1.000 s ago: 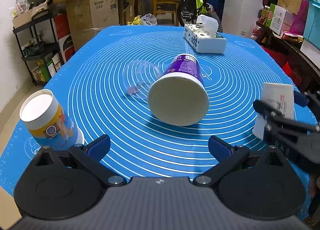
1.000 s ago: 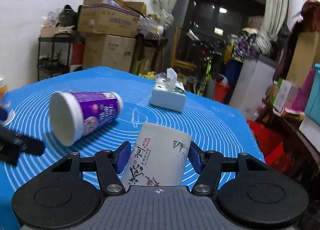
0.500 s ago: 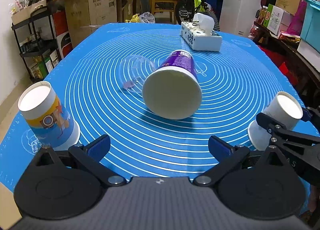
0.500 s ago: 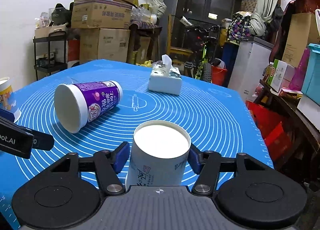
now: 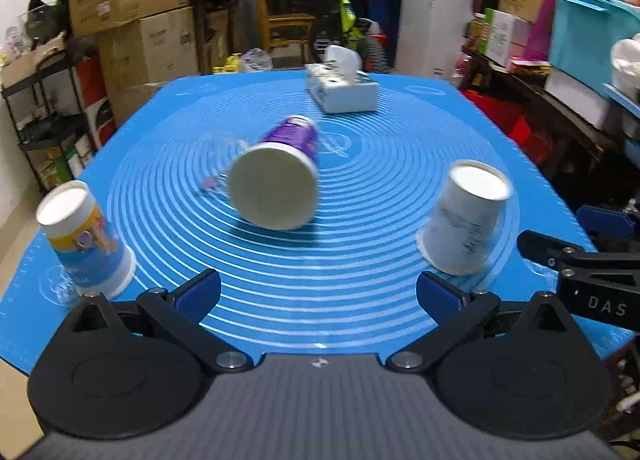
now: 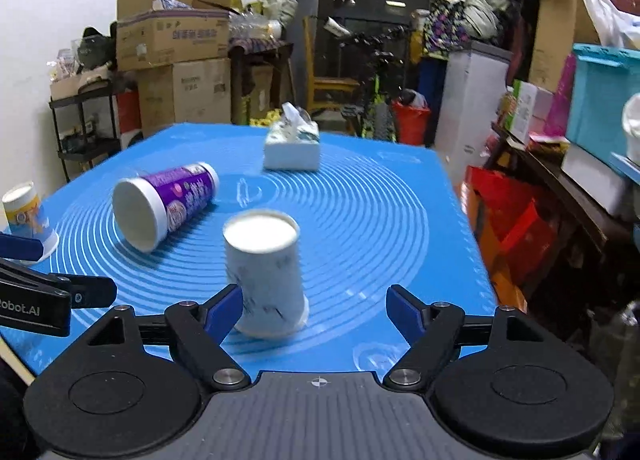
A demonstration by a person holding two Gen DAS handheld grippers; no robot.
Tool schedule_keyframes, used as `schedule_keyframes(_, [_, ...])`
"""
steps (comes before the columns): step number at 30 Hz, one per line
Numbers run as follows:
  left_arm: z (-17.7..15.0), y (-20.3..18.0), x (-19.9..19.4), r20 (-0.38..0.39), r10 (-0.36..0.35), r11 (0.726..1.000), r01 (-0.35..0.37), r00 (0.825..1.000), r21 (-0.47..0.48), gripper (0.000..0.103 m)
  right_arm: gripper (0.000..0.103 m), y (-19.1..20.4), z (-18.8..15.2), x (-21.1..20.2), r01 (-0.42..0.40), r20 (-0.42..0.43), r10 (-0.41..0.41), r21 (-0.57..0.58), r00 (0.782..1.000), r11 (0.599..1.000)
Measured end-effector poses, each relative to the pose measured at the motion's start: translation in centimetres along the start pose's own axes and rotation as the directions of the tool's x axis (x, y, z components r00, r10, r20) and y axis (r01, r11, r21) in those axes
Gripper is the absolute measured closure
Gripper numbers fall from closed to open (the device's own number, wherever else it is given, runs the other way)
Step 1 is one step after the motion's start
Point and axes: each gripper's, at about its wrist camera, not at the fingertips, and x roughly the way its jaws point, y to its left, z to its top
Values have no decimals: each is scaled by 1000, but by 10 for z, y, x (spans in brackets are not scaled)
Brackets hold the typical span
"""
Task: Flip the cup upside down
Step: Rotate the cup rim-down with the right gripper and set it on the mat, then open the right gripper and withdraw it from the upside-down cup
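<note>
Now, white cup [image 6: 264, 276]: I see it upside down on the tabletop [image 6: 380, 219].
Right claw [image 6: 314, 310]: wide open, empty, around cup.
Left claw [image 5: 318, 296]: wide open, empty.

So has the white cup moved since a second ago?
Yes. The white cup went from tilted between the right gripper fingers to standing upside down on the blue mat, released.

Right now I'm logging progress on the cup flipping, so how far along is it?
Done: the white cup stands base-up on the blue mat, and the yellow cup stands inverted too. In hand: nothing; the right gripper is open beside the white cup, and the left gripper is open and empty. Left: the purple cup lies on its side, not yet flipped.
</note>
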Motion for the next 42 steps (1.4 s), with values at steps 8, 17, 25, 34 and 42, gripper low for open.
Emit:
schedule_keyframes(8, [-15, -18, -8, -19, -40, 999, 40, 999, 35, 0, 21, -7, -9, -22, 6, -36, -6, -2, 999, 1000])
schedule_keyframes(17, [-25, -30, -13, -26, -52, 995, 54, 998, 78, 0, 21, -8, -21, -27, -19, -87, 19, 2, 996, 1000])
schedule_keyframes(25, [-25, -34, -13, -34, -60, 994, 63, 998, 87, 0, 21, -7, -22, -28, -25, -96, 24, -6, 995, 1000])
schedule_keyframes(34, [-25, -35, -14, -30, -65, 993, 67, 997, 94, 0, 21, -8, -23, -28, -25, -94, 24, -9, 995, 1000])
schedule_keyframes(42, [-24, -38, -14, -35, -67, 992, 70, 997, 103, 0, 21, -10, -22, -28, -25, -94, 24, -9, 995, 1000])
